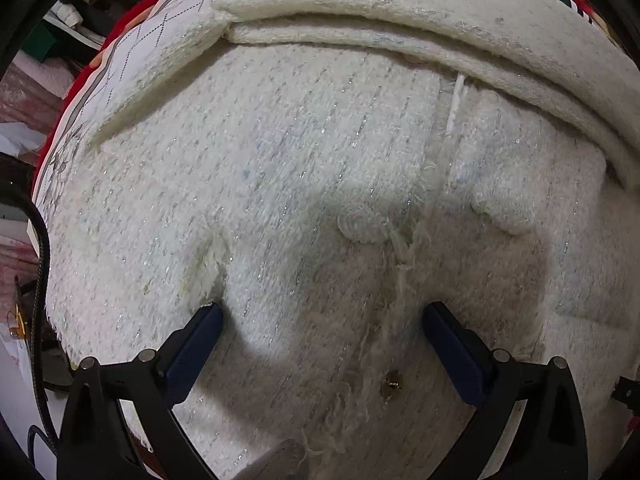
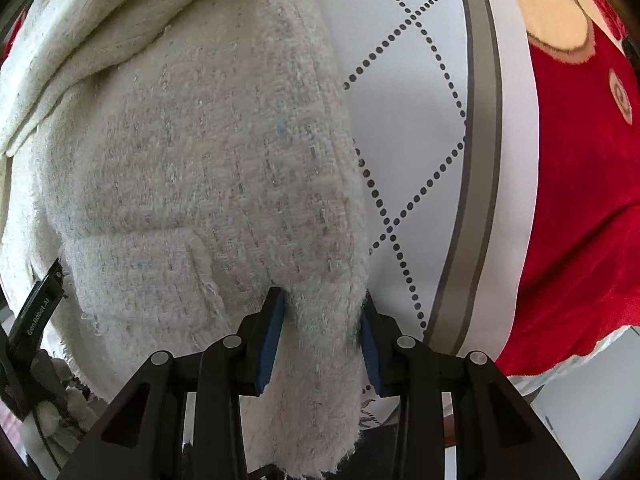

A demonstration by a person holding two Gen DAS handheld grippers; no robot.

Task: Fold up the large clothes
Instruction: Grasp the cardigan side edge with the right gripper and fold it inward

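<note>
While the cream tweed jacket (image 1: 304, 168) fills nearly the whole left wrist view, the left claw (image 1: 322, 320) is seen at the bottom centre, its blue pads spread wide with nothing clamped between them; it is poised just above the cloth, and whether the tips touch the weave cannot be told. A covered button (image 1: 362, 222) and a frayed front edge lie between and just beyond the jaws, and a small metal snap (image 1: 392, 382) sits lower down, so this claw appears to be placed over the front closure, presumably to pin or pick up that edge. A folded band of the same cloth is laid across the upper part of the frame, and a patterned cover (image 1: 132, 56) shows at upper left beneath the garment. In the right wrist view, the right claw (image 2: 322, 340) is closed on a thick, fuzzy edge of the jacket (image 2: 192, 152) at bottom centre, both pads pressed into the bunched cloth; the grip seems to be taken so that this side can be carried over for a fold. The white dotted-diamond cover (image 2: 424, 128) with its grey stripe and red border (image 2: 576, 208) occupies the right half of the frame, and the garment lies on it at left. The other claw's finger (image 2: 38, 312) is glimpsed at the lower left edge.
</note>
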